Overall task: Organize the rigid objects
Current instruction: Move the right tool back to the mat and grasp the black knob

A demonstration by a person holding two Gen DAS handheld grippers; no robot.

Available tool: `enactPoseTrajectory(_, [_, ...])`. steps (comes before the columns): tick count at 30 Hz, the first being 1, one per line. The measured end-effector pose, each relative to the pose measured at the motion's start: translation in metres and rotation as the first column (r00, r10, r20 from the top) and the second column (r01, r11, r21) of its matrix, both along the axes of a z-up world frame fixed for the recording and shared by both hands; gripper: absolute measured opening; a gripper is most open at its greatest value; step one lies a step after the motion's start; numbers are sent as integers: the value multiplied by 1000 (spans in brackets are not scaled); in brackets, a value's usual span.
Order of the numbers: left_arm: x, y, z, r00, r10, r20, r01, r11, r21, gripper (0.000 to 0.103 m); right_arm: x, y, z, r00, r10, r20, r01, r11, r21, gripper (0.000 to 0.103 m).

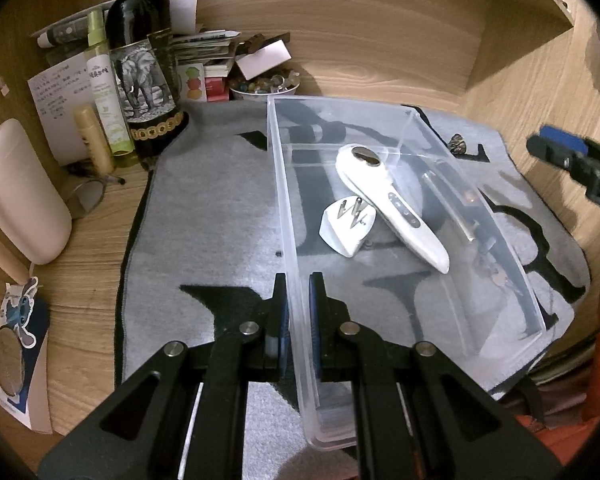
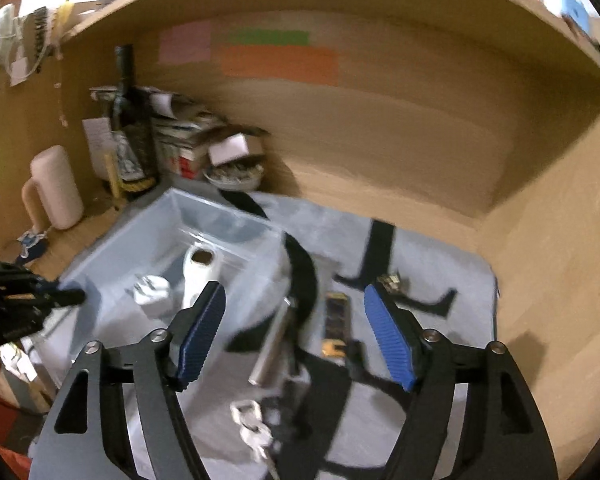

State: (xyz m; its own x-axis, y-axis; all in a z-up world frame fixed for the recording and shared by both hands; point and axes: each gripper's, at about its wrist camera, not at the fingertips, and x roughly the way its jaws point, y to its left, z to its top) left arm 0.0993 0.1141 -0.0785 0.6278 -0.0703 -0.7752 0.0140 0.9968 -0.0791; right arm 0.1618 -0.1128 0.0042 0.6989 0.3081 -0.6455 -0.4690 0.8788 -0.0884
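Note:
A clear plastic bin (image 1: 278, 184) sits on a grey mat. Inside lie a white handheld device (image 1: 396, 204) and a white plug adapter (image 1: 346, 228). My left gripper (image 1: 299, 312) is shut on the bin's near left wall. The right wrist view is blurred: my right gripper (image 2: 296, 332) is open and empty above the mat, right of the bin (image 2: 112, 240). Below it lie a silver metal tube (image 2: 272, 344), a dark flat stick (image 2: 334, 328), keys (image 2: 252, 428) and a small clip (image 2: 388, 279). The device (image 2: 198, 276) and the adapter (image 2: 150, 290) show in the bin.
A dark wine bottle (image 1: 144, 60), spray bottle (image 1: 106, 84), papers and a bowl of stones (image 1: 264, 86) crowd the back left. A pink jug (image 1: 20, 192) stands at the left. Wooden walls close the back and the right. My right gripper shows at the right edge (image 1: 572, 164).

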Motion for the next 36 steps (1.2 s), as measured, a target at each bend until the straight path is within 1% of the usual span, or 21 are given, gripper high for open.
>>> enactPoseTrajectory(8, [2,-3,0,1000,21,-9,-21,1000,16,9,9,-32,-45,989,-66,-130,65,998,-10,69])
enactPoseTrajectory(11, [3,-3,0,1000,29,-11,-29,999,19,9,12,-35,-64,978,-56,-199,56,998,-8,69])
enactPoseTrajectory(16, [4,-4,0,999,39,-14,-39,999,25,9,12,-29,-86,963,-26,-267,25,1000,-8,67])
enactPoseTrajectory(20, [4,-4,0,999,43,-16,-42,999,30,9,12,-24,-95,951,8,-308,-4,1000,15,54])
enactPoseTrajectory(23, [4,-4,0,999,44,-17,-43,999,32,9,10,-22,-98,950,25,-311,-21,1000,17,49])
enactPoseTrajectory(25, [4,-4,0,999,44,-17,-43,999,32,9,9,-21,-97,950,39,-310,-33,999,23,40])
enactPoseTrajectory(27, [4,-4,0,999,43,-17,-43,999,31,9,6,-19,-96,947,61,-314,-53,998,33,27])
enactPoseTrajectory(28, [4,-4,0,999,44,-18,-43,999,30,9,4,-18,-96,946,75,-315,-68,997,35,23])
enactPoseTrajectory(36, [4,-3,-1,999,40,-16,-39,999,27,9,4,-16,-90,954,67,-292,-61,998,28,23])
